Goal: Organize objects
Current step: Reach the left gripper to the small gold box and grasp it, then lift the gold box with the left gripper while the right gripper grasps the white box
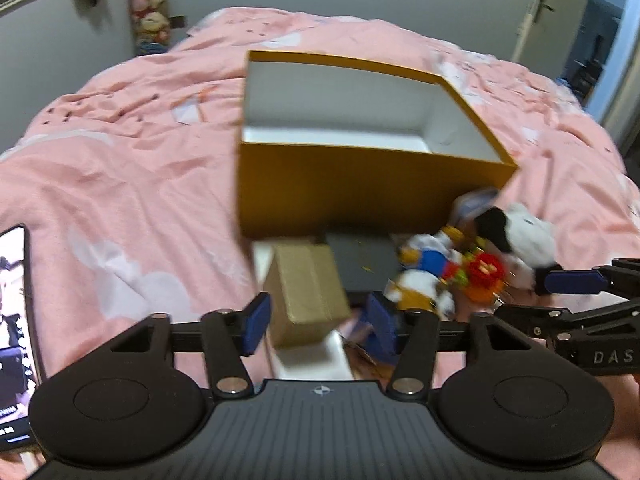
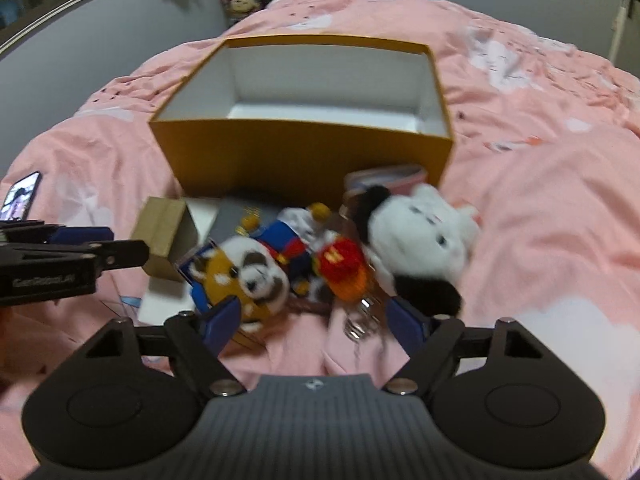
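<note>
An open orange box [image 1: 352, 188] [image 2: 304, 152] with a white, empty inside stands on the pink bed. In front of it lies a heap: a small brown carton [image 1: 308, 288] [image 2: 166, 236], a dark flat case [image 1: 366, 264], a red-panda plush [image 2: 244, 276], a duck plush in blue [image 1: 428, 256] [image 2: 288, 240], a red and orange toy [image 1: 486, 276] [image 2: 344, 272] and a white and black plush [image 1: 520, 232] [image 2: 420, 236]. My left gripper [image 1: 320, 322] is open with the brown carton between its fingers. My right gripper [image 2: 316, 316] is open, low before the plush toys.
A phone [image 1: 14, 332] [image 2: 22, 198] with a lit screen lies on the bed at the left. A white flat box [image 1: 312, 356] lies under the carton. Plush toys hang on the far wall [image 1: 150, 4]. A door [image 1: 560, 12] is at the far right.
</note>
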`<action>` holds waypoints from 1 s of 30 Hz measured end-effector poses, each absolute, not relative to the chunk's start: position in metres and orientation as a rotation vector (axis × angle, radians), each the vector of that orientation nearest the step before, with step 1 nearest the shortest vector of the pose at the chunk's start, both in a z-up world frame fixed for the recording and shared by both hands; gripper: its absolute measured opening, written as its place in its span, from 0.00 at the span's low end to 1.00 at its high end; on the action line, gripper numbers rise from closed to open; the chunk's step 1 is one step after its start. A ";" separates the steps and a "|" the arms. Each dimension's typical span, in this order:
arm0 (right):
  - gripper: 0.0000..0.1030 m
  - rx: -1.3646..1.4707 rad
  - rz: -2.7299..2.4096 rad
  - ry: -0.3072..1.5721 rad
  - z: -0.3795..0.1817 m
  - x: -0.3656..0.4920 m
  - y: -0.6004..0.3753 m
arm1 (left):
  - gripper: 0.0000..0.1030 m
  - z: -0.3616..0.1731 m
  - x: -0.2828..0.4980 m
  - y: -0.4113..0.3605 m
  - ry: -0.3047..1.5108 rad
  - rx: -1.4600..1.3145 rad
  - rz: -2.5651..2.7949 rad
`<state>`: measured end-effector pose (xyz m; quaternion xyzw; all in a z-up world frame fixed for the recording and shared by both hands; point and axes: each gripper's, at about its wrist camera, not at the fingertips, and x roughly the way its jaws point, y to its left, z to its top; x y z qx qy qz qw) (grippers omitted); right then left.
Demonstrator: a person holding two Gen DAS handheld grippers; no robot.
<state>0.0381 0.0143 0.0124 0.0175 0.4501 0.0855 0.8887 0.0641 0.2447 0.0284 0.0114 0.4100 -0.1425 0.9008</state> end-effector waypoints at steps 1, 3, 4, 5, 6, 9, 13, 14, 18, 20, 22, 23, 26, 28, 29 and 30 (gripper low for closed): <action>0.66 0.019 0.192 0.929 0.014 0.044 0.019 | 0.67 0.028 0.068 0.245 0.854 0.024 -0.285; 0.59 -0.012 0.216 0.911 0.016 0.052 0.027 | 0.67 0.025 0.075 0.244 0.873 0.018 -0.278; 0.57 -0.025 0.225 0.899 0.017 0.057 0.030 | 0.67 0.023 0.079 0.242 0.883 0.018 -0.275; 0.57 -0.037 0.233 0.883 0.018 0.062 0.033 | 0.67 0.022 0.082 0.241 0.890 0.020 -0.271; 0.55 -0.045 0.239 0.866 0.019 0.066 0.035 | 0.67 0.020 0.086 0.240 0.896 0.027 -0.266; 0.51 -0.067 0.244 0.820 0.019 0.075 0.037 | 0.67 0.013 0.093 0.236 0.913 0.051 -0.248; 0.43 -0.055 0.262 0.817 0.013 0.085 0.035 | 0.67 0.006 0.102 0.233 0.942 0.062 -0.236; 0.42 -0.040 0.275 0.823 0.011 0.086 0.034 | 0.66 0.004 0.104 0.232 0.947 0.069 -0.234; 0.42 -0.006 0.324 0.822 0.006 0.088 0.036 | 0.59 0.001 0.106 0.229 0.949 0.078 -0.242; 0.42 -0.014 0.335 0.820 0.005 0.088 0.041 | 0.57 0.002 0.104 0.231 0.937 0.072 -0.249; 0.42 -0.020 0.357 0.819 0.006 0.087 0.046 | 0.55 0.003 0.102 0.234 0.923 0.079 -0.245; 0.42 -0.024 0.370 0.821 0.005 0.087 0.050 | 0.55 0.005 0.099 0.237 0.915 0.074 -0.239; 0.42 -0.044 0.414 0.821 0.007 0.084 0.063 | 0.54 0.013 0.093 0.253 0.885 0.033 -0.217; 0.42 -0.072 0.435 0.828 0.007 0.083 0.074 | 0.53 0.018 0.090 0.265 0.866 0.003 -0.199; 0.42 -0.090 0.441 0.838 0.006 0.083 0.081 | 0.53 0.020 0.089 0.271 0.855 -0.014 -0.190; 0.42 -0.111 0.445 0.853 0.005 0.084 0.089 | 0.53 0.023 0.088 0.276 0.841 -0.023 -0.185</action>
